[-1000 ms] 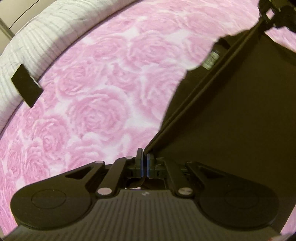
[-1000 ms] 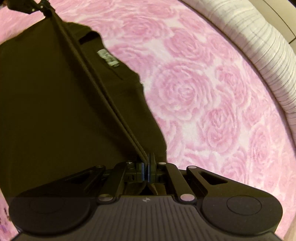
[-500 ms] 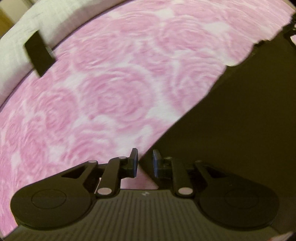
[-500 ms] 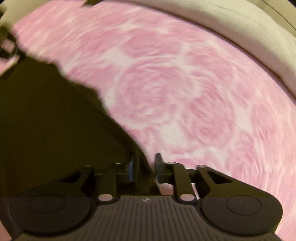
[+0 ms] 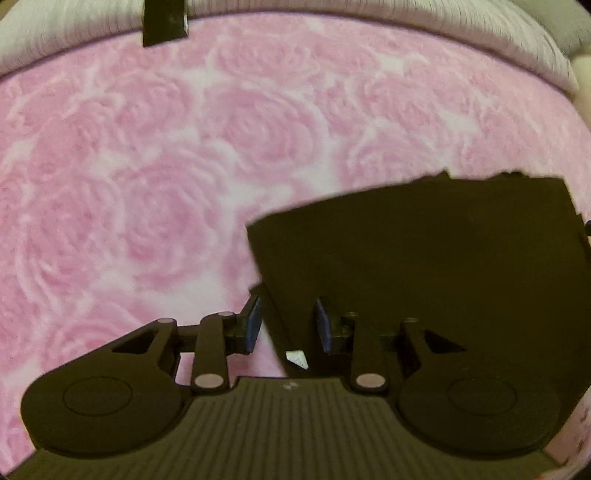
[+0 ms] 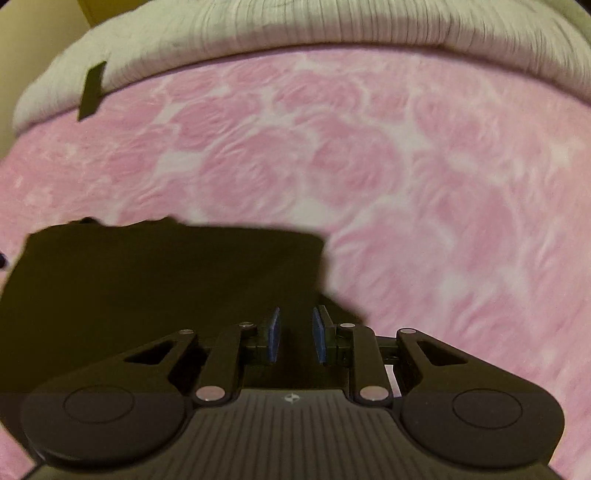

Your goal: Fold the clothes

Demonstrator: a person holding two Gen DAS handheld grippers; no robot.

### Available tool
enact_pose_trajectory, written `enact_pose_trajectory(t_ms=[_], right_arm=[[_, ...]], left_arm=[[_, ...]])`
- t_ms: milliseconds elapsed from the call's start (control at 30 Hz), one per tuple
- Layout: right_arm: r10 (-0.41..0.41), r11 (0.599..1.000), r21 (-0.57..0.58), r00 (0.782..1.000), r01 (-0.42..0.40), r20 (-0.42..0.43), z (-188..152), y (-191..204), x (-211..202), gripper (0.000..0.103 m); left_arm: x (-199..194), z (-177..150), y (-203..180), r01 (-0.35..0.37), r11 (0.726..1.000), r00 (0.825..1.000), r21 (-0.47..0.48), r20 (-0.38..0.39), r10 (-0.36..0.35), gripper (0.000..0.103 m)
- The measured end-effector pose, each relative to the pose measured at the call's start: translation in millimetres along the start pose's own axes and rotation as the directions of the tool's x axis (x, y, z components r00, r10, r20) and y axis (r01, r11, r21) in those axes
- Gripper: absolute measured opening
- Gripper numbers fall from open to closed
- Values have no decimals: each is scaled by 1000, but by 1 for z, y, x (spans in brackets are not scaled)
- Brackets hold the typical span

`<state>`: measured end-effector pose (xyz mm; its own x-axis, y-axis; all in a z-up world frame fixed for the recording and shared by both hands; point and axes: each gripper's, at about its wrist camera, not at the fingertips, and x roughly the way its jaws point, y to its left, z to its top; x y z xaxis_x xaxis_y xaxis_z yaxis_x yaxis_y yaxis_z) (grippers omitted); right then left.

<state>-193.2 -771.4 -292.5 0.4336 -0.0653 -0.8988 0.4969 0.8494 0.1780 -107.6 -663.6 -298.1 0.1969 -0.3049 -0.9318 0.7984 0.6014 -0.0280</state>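
Note:
A black garment (image 5: 424, 266) lies folded flat on the pink rose-patterned blanket (image 5: 166, 166). In the left wrist view it fills the right half, and its near left corner lies between my fingers. My left gripper (image 5: 287, 325) is open over that corner and grips nothing. A small white label (image 5: 297, 359) shows just behind the fingers. In the right wrist view the garment (image 6: 147, 280) fills the lower left. My right gripper (image 6: 295, 335) is open over its near right corner.
A white ribbed cover (image 6: 332, 26) runs along the far edge of the blanket (image 6: 406, 166). A small black rectangular object (image 5: 164, 20) sits on that edge; it also shows in the right wrist view (image 6: 92, 90).
Both grippers were shut on the garment's stretched edge a second ago. Both have opened and let it go. The garment now lies flat, and both cameras have swung toward the white cover.

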Motion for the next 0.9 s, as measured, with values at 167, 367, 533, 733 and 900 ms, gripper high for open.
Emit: enact_pose_trajectory(t_ms=[167,367,533,733,900], right_arm=[[-6,999,-53,997,2,-72,-23,20,15,34],[-130,990,-68,991,127,-29,-32,28,-6,33],[-122,992,-40,992,122,9,-60,54,-49,34],[-135,991,26,991,135,-16,-110,69,-77,42],[-161,986,31,983,165,-87,-144,76,-83,42]], left_arm=[[6,-4,3,0,999,1000,42,13,0,34],[-54,-34,23,0,1000,999,25,54,-2,30],[-105,-106,16,88,996,996,6,1,-88,31],[-102,-171,-21,165,986,983,-22,-81,-166,34],[-81,-181,-48,159,983,983,89,-105,-149,6]])
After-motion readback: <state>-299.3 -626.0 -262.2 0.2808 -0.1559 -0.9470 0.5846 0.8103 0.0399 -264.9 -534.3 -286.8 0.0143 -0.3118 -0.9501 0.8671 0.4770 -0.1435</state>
